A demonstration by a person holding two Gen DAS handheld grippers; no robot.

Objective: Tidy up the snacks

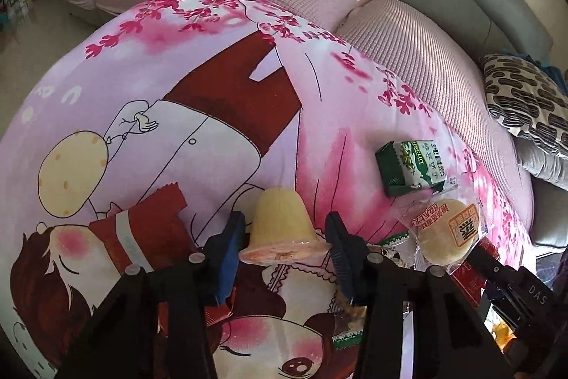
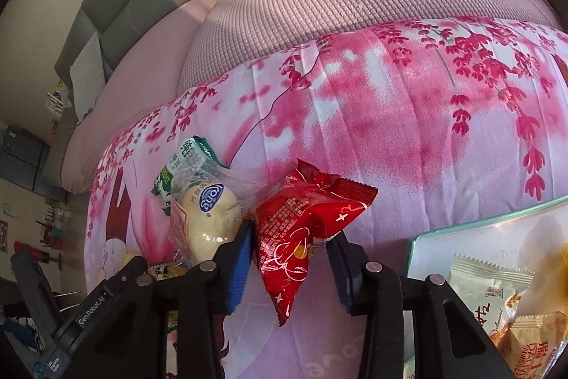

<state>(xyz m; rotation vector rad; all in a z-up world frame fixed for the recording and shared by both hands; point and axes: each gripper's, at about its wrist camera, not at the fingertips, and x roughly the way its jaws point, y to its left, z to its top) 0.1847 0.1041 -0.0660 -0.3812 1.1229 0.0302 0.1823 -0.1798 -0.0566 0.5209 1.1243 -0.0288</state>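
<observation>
Jelly cup (image 1: pixel 282 222) between left fingers (image 1: pixel 227 258); red packet (image 2: pixel 301 229) between right fingers (image 2: pixel 239 267).

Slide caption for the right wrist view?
Right tongs shut on red snack packet above pink floral cloth.

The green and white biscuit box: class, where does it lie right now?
In the left wrist view the green and white biscuit box lies on the pink printed blanket, right of centre, just above the clear-wrapped round bun.
</observation>
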